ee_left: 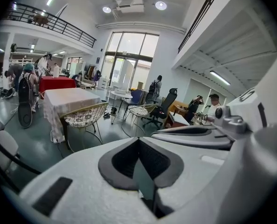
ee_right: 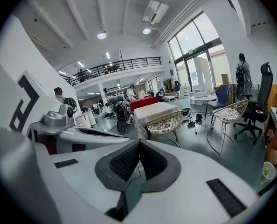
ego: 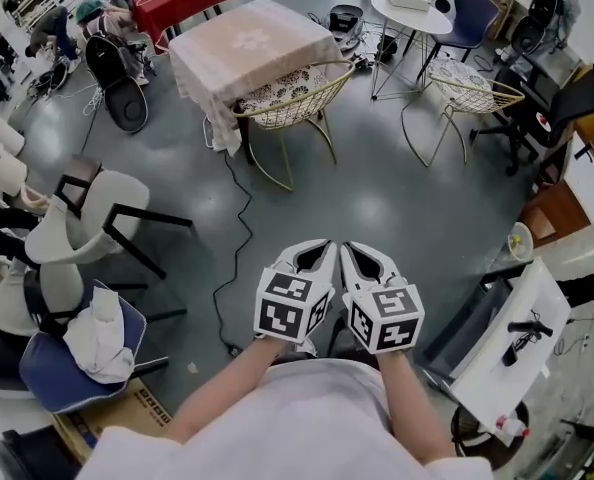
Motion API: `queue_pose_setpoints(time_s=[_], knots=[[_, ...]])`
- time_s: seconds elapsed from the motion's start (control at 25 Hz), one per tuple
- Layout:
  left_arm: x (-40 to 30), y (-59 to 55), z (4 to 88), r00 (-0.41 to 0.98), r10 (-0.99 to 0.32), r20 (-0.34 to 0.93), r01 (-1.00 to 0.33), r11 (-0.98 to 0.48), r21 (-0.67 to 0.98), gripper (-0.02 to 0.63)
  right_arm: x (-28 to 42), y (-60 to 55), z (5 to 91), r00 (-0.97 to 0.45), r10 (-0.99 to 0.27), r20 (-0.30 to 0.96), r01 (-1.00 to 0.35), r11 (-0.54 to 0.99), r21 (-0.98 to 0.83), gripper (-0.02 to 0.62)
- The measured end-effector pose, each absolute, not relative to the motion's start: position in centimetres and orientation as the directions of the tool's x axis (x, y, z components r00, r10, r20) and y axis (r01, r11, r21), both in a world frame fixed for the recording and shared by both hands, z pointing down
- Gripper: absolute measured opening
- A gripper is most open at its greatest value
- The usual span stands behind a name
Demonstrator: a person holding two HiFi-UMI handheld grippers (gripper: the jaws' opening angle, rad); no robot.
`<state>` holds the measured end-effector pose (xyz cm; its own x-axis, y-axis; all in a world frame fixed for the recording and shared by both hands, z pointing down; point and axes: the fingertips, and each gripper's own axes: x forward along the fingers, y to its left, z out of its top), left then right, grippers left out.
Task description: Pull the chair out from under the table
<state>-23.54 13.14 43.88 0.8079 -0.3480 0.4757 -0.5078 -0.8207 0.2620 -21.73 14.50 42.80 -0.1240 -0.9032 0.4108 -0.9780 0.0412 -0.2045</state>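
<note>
Both grippers shut and empty; chair not yet pulled out.

Nearest me, my left gripper (ego: 320, 250) and right gripper (ego: 351, 252) hang side by side over the grey floor (ego: 397, 208), each with its jaws pressed together on nothing. A black cable (ego: 239, 238) snakes over the floor just left of them. Well ahead, the gold wire chair (ego: 295, 96) stands tucked against the near edge of the cloth-covered table (ego: 247, 38), its patterned seat partly under it. Farther right, a second wire chair (ego: 469, 92) sits by a round white table (ego: 409, 10).
</note>
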Motion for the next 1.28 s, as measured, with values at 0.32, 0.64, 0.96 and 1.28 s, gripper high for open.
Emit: queue_pose_setpoints(time_s=[0.32, 0.64, 0.96, 1.28], knots=[[-18.4, 8.1, 45.4, 0.781, -0.376, 0.498, -0.544, -0.801, 0.249, 0.005, -16.3, 9.7, 44.4, -0.181, -0.896, 0.407, -0.966, 0.084, -0.244, 0.003], [-10.7, 2.8, 45.8, 0.761, -0.383, 0.524, -0.567, -0.785, 0.249, 0.005, -8.5, 4.3, 44.9, -0.258, -0.873, 0.415, -0.947, 0.143, -0.287, 0.003], [-4.7, -0.7, 45.4, 0.761, -0.381, 0.525, -0.574, -0.773, 0.271, 0.005, -2.7, 0.7, 44.5, -0.314, -0.862, 0.399, -0.934, 0.206, -0.291, 0.003], [-2.1, -3.2, 45.3, 0.769, -0.368, 0.523, -0.565, -0.774, 0.285, 0.005, -0.4, -1.7, 44.2, -0.365, -0.852, 0.377, -0.918, 0.259, -0.301, 0.003]])
